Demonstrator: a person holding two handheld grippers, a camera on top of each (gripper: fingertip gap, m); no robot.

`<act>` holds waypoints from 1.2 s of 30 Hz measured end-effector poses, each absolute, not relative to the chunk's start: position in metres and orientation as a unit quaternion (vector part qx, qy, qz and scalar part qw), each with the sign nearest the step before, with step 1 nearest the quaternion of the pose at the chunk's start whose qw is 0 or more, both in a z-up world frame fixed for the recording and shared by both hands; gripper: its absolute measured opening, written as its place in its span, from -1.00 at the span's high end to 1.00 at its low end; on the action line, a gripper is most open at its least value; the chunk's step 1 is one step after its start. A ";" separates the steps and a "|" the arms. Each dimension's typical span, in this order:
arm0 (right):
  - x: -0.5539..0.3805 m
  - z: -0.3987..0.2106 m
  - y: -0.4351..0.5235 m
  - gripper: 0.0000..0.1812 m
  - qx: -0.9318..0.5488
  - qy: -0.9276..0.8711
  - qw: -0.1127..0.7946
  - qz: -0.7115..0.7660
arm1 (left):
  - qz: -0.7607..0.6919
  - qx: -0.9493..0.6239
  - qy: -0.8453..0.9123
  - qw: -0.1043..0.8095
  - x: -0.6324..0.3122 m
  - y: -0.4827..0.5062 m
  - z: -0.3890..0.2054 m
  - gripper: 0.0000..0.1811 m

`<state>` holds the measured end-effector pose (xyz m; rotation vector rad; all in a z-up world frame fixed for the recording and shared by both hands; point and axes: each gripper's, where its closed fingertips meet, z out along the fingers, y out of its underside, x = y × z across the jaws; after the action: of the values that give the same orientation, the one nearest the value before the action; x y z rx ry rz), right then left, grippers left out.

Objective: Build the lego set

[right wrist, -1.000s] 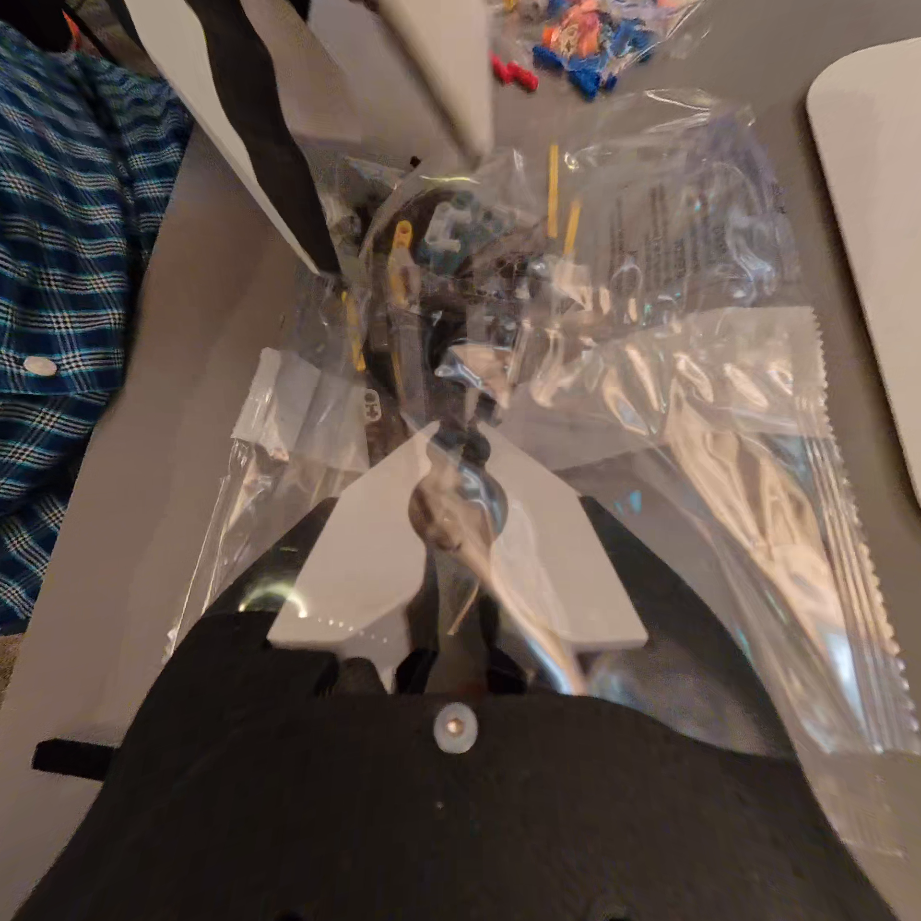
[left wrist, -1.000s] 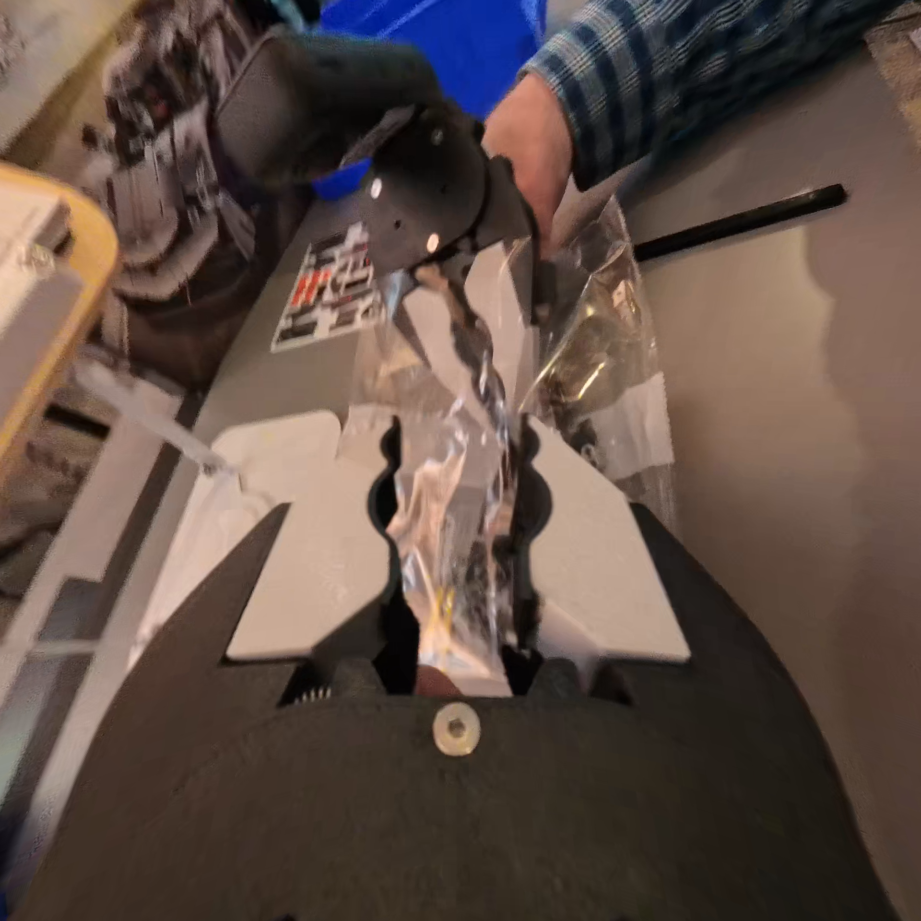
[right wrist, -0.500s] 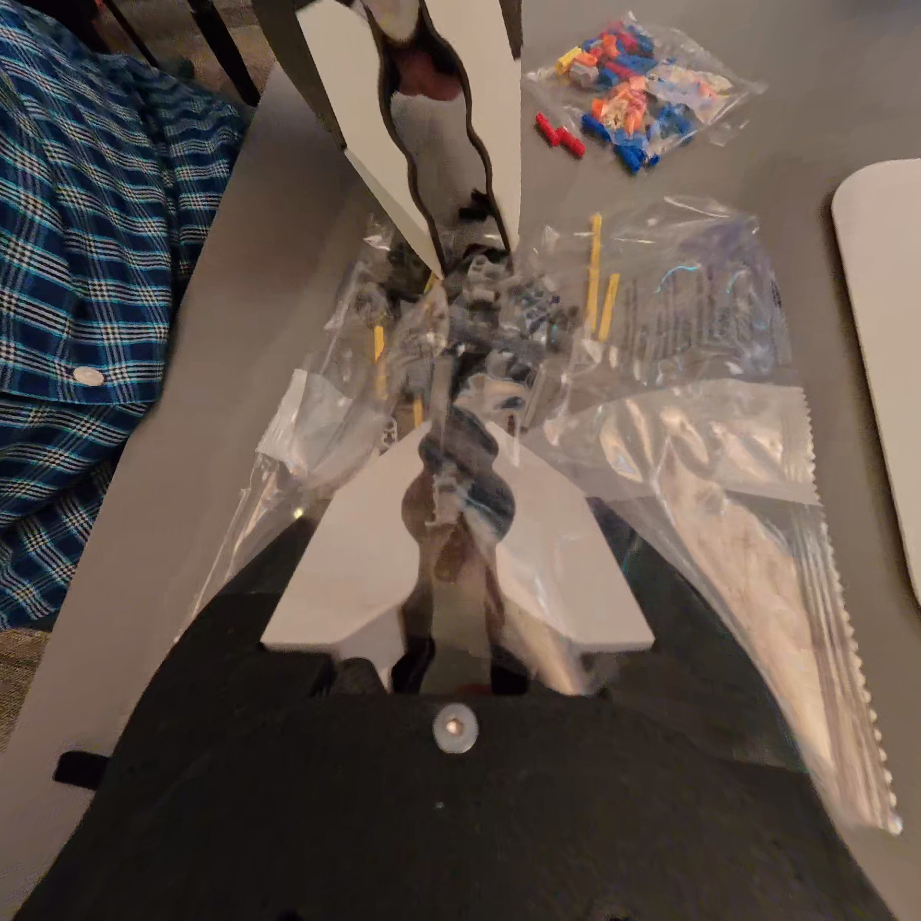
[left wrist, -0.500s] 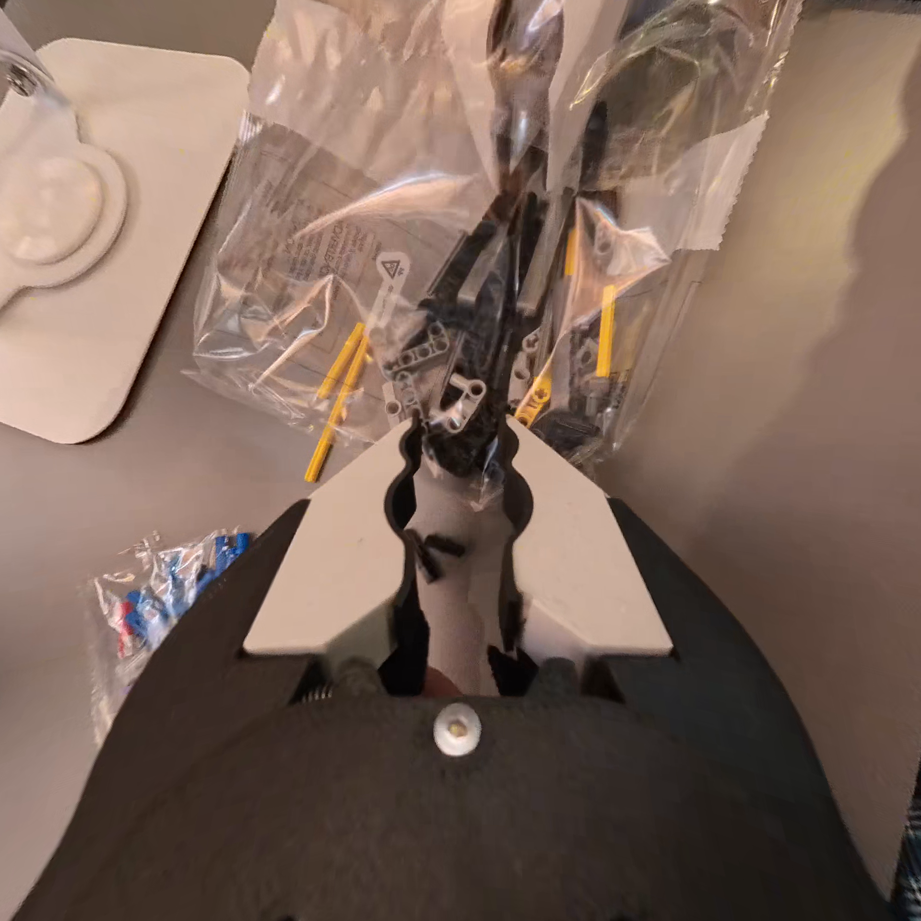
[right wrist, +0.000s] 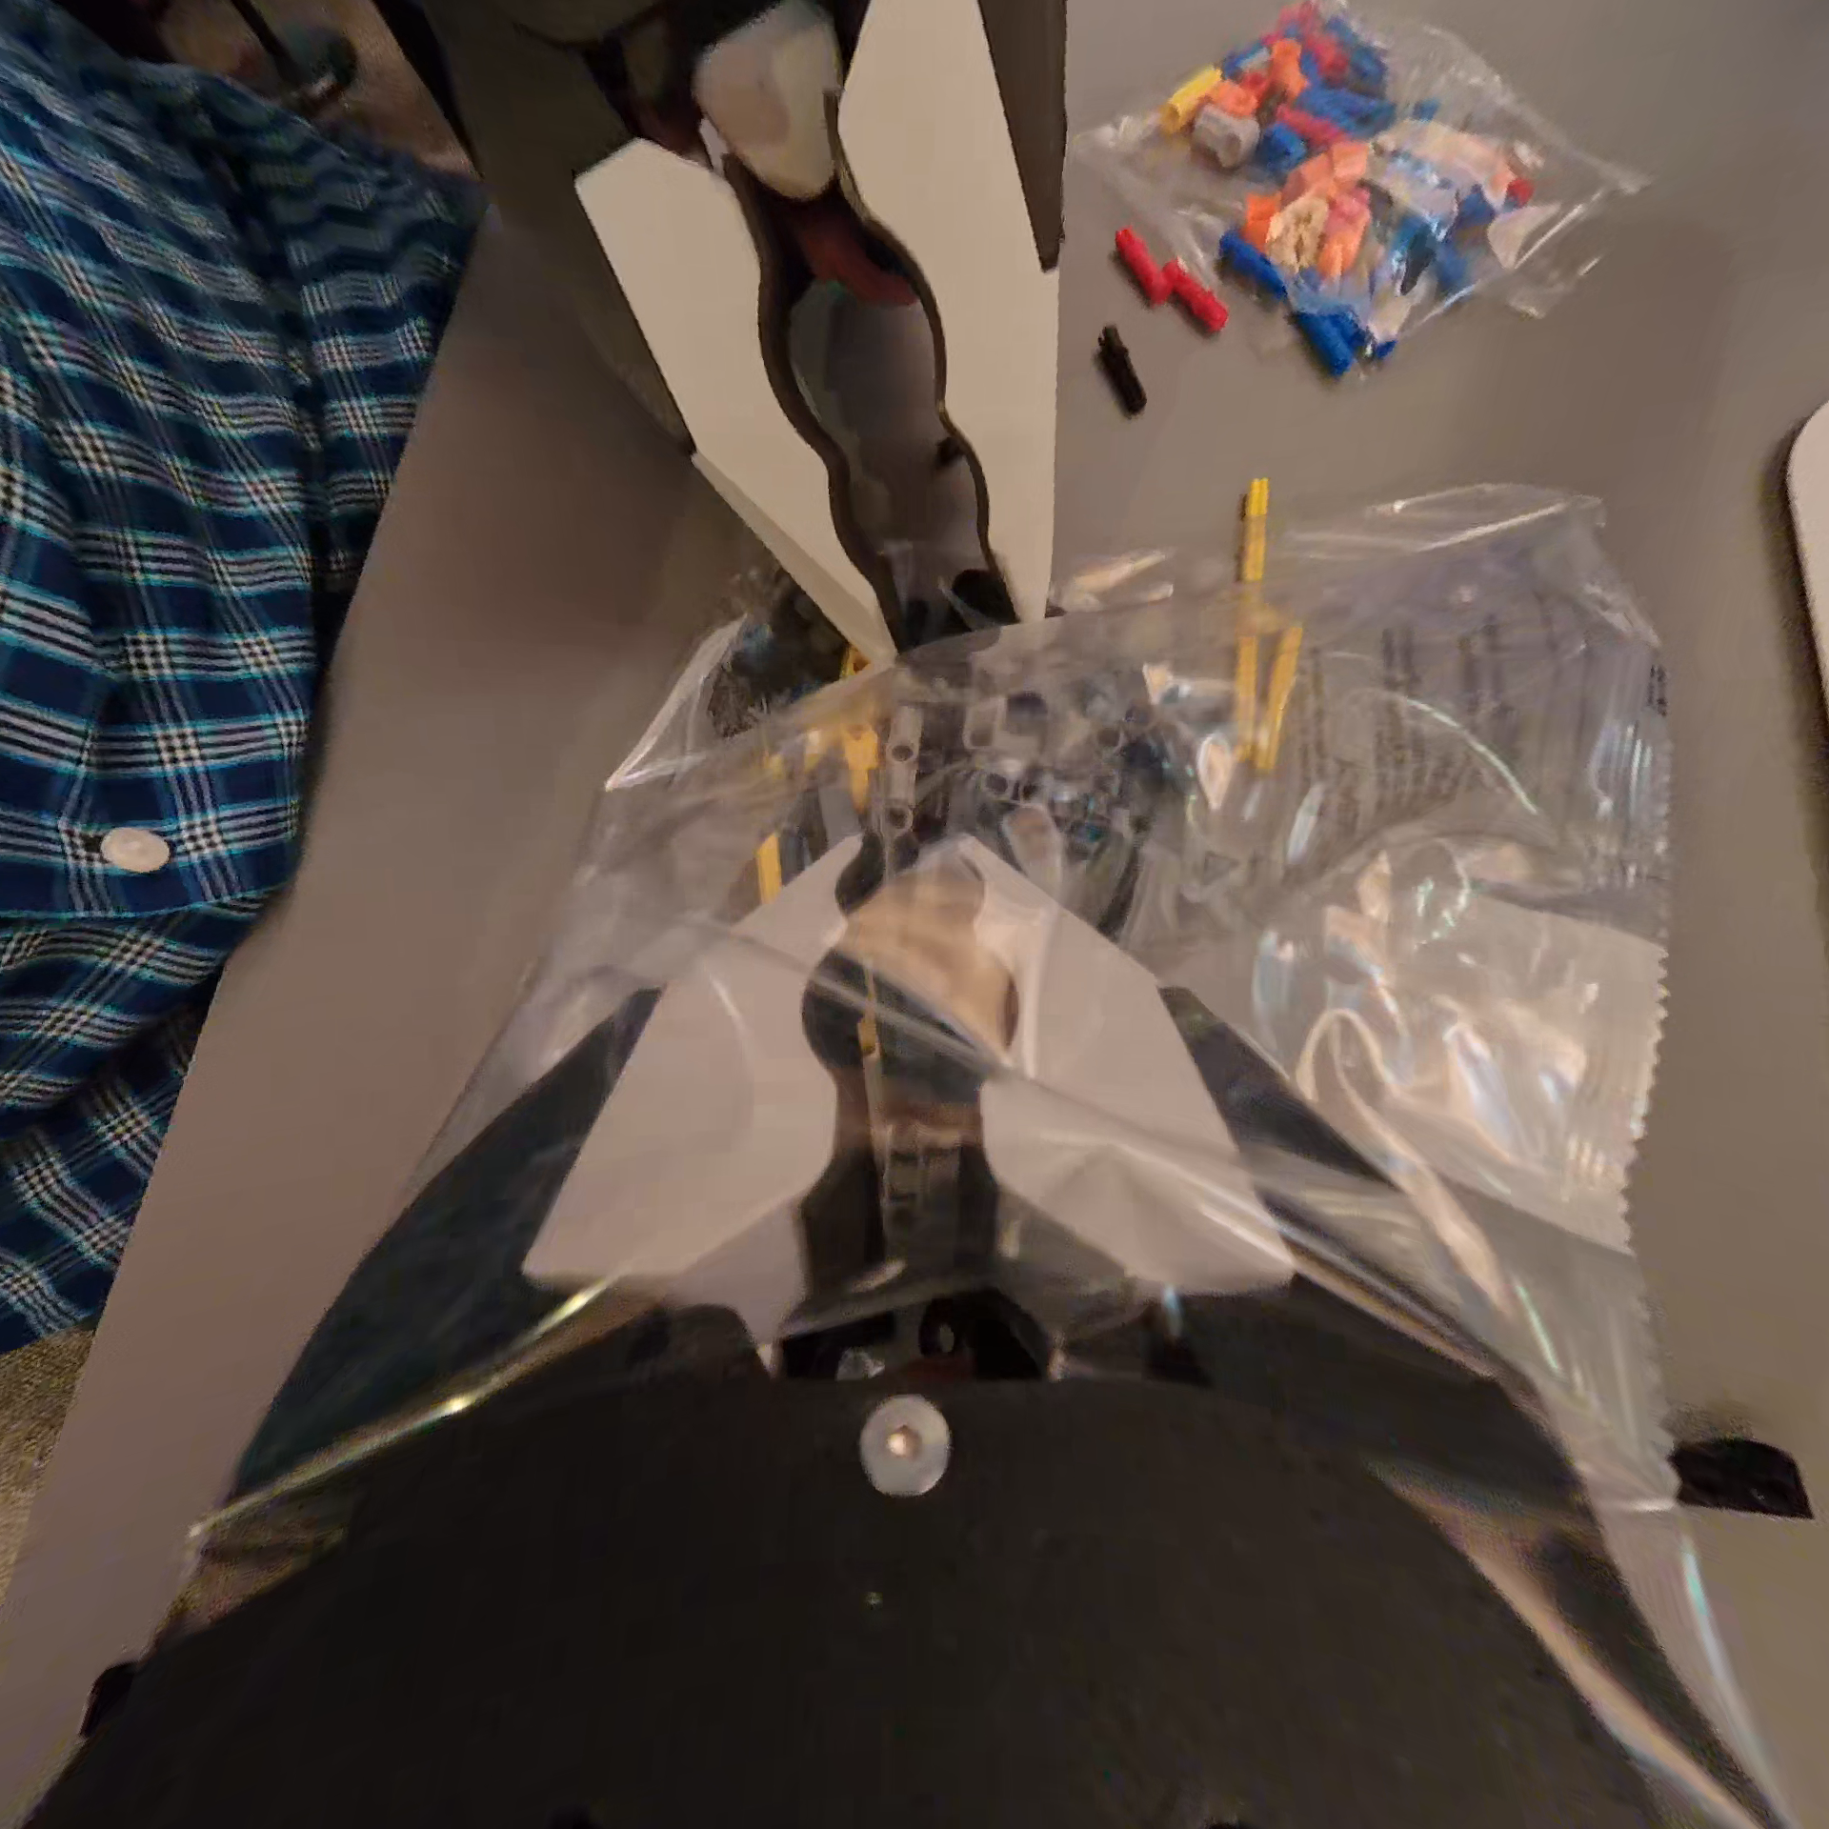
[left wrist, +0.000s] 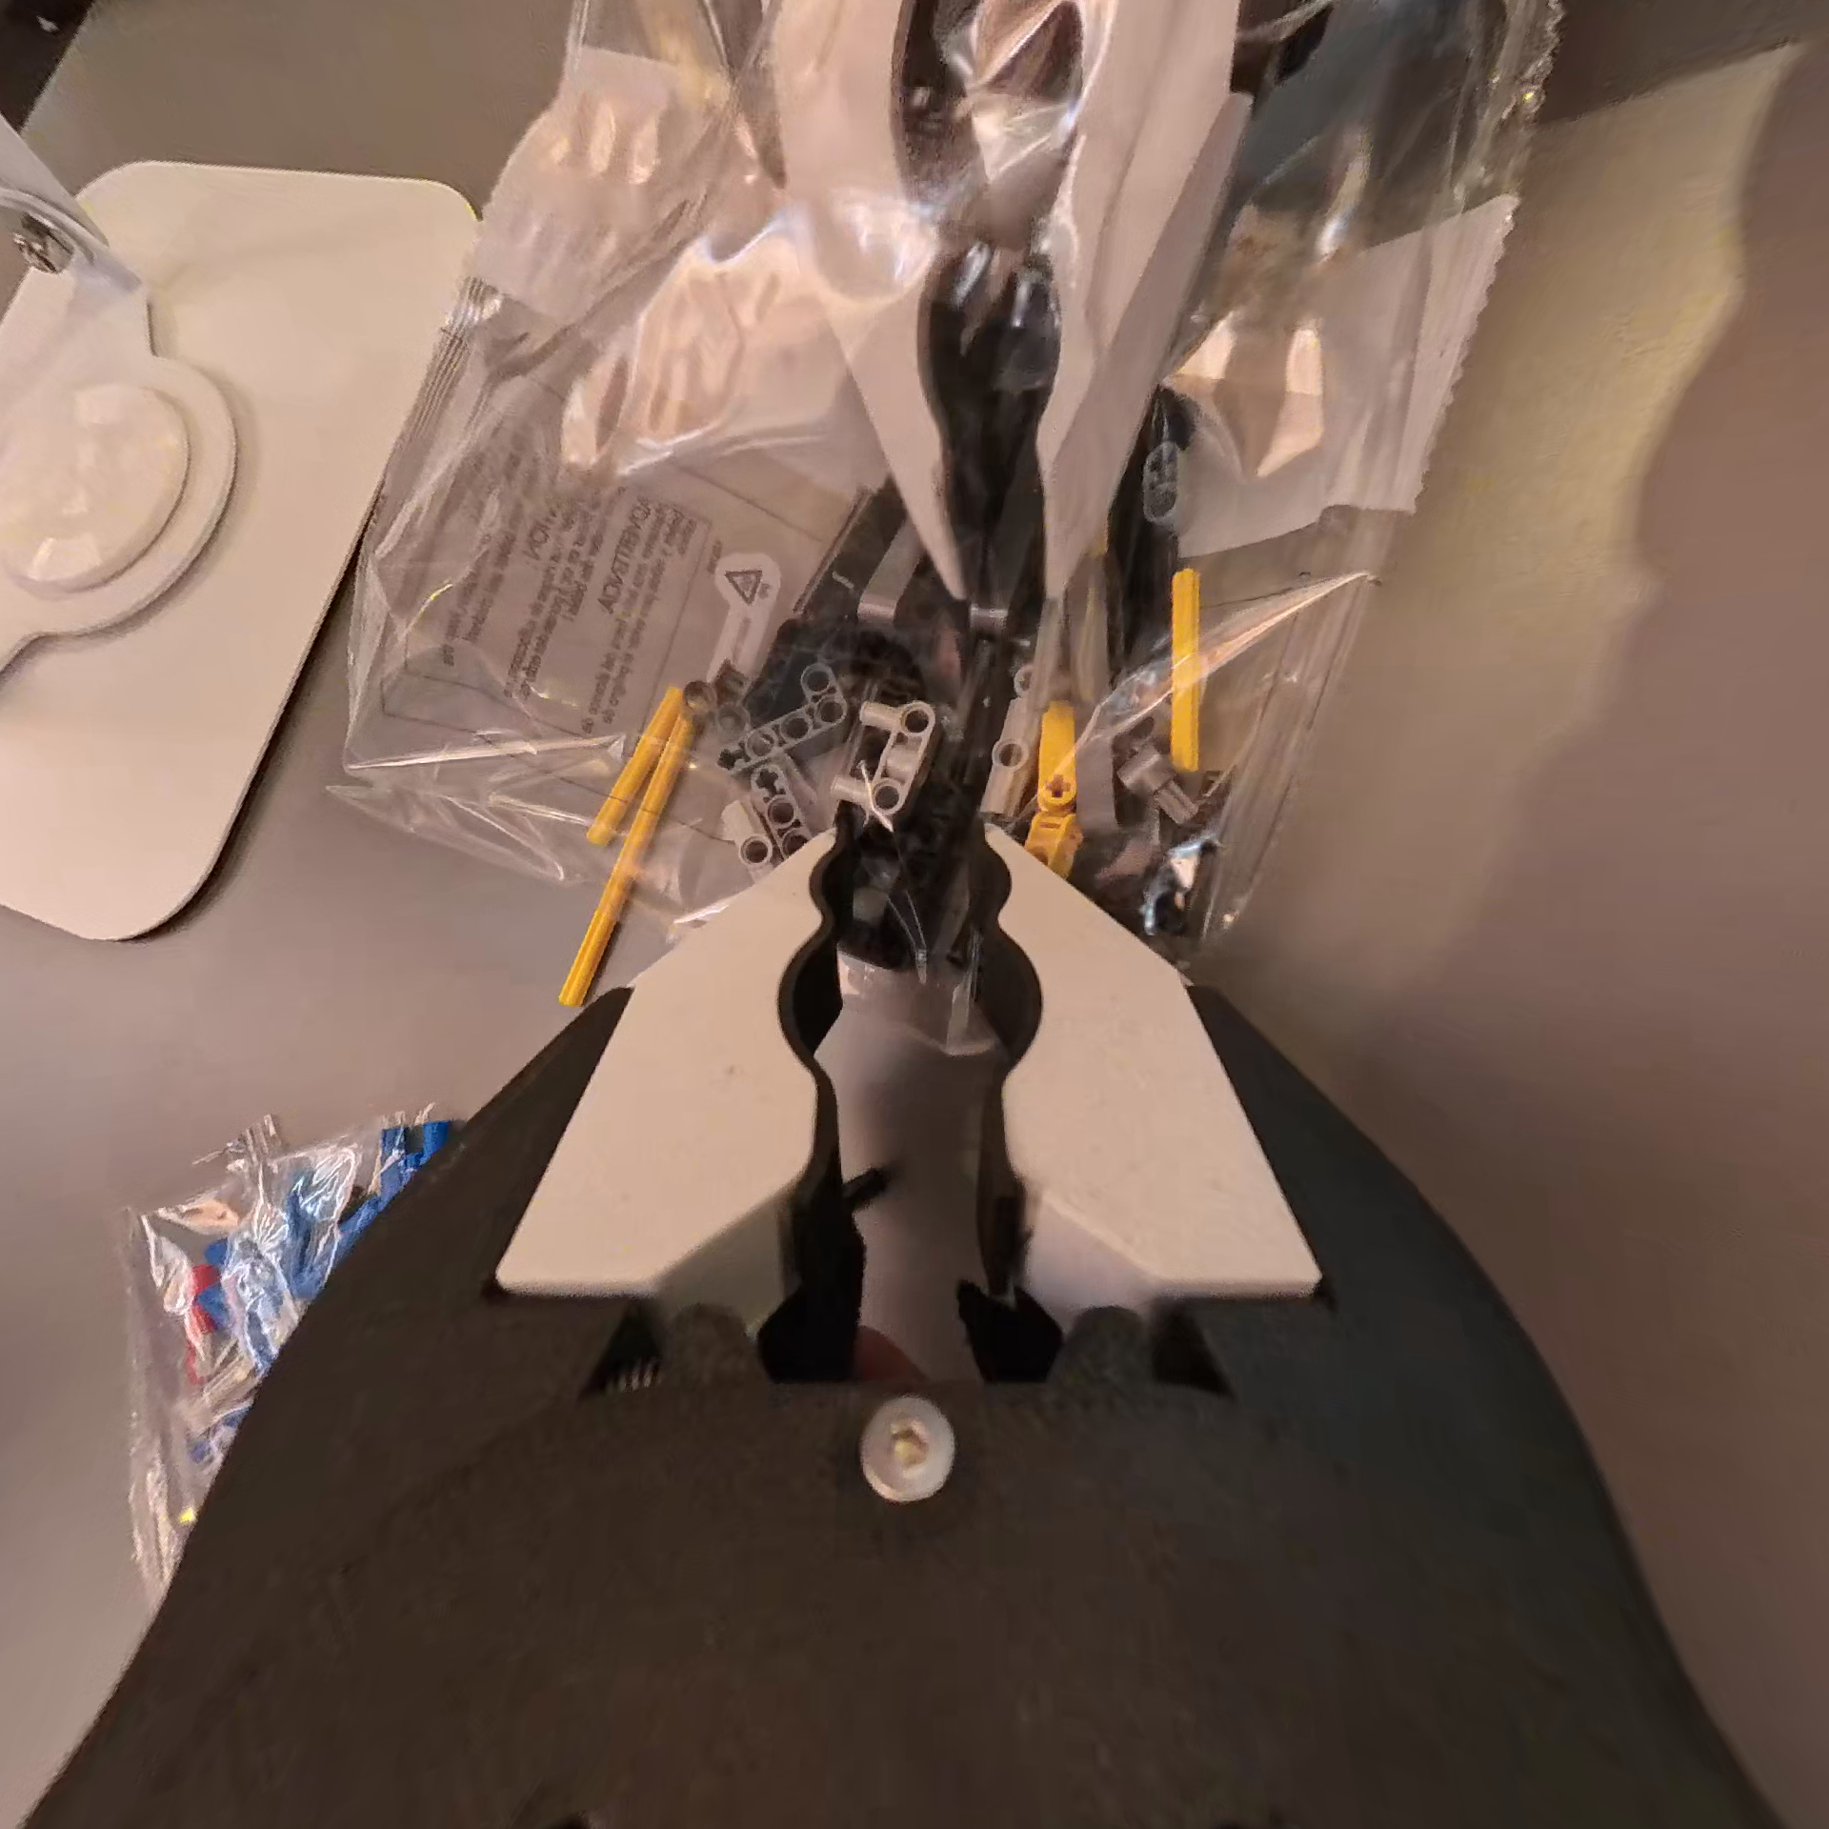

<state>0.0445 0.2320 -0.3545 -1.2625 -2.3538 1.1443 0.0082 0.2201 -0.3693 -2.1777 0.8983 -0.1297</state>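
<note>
A clear plastic bag (left wrist: 594,594) of grey, black and yellow Lego pieces lies on the grey table (left wrist: 1584,891), stretched between both grippers. My left gripper (left wrist: 915,841) pinches the bag's near end, where the pieces have bunched up; a narrow gap shows between its jaws. It also shows in the right wrist view (right wrist: 960,624). My right gripper (right wrist: 911,861) is shut on the bag's other end, and the film drapes back over it. It shows in the left wrist view (left wrist: 1005,584). A yellow axle (left wrist: 604,920) pokes out of the bag.
A small bag of blue, red and orange pieces (right wrist: 1356,198) lies beyond the left gripper, with loose red pins (right wrist: 1168,282) and a black pin (right wrist: 1121,368) beside it. A white board (left wrist: 148,594) lies to one side. A person's plaid shirt (right wrist: 148,495) is at the table edge. The left gripper's tips are roughly 5 cm from the right gripper's.
The left view swung from level to looking down on the table. The bag slid out of the left jaws until only its end sits at the tips. The grippers moved apart, and film now covers the right gripper.
</note>
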 end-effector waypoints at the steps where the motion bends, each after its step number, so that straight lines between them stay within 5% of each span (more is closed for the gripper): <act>1: 0.042 -0.354 0.232 0.90 -0.435 -0.801 0.120 0.394 | -0.050 -0.853 0.352 0.382 0.008 0.220 -0.369 0.78; 36: 0.032 -0.372 0.226 0.93 -0.460 -0.819 0.136 0.316 | -0.051 -0.849 0.339 0.401 0.005 0.217 -0.370 0.75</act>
<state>0.0320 0.2262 -0.3719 -1.3319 -2.3706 0.9143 0.0054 0.2173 -0.3703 -2.1479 0.8574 -0.1296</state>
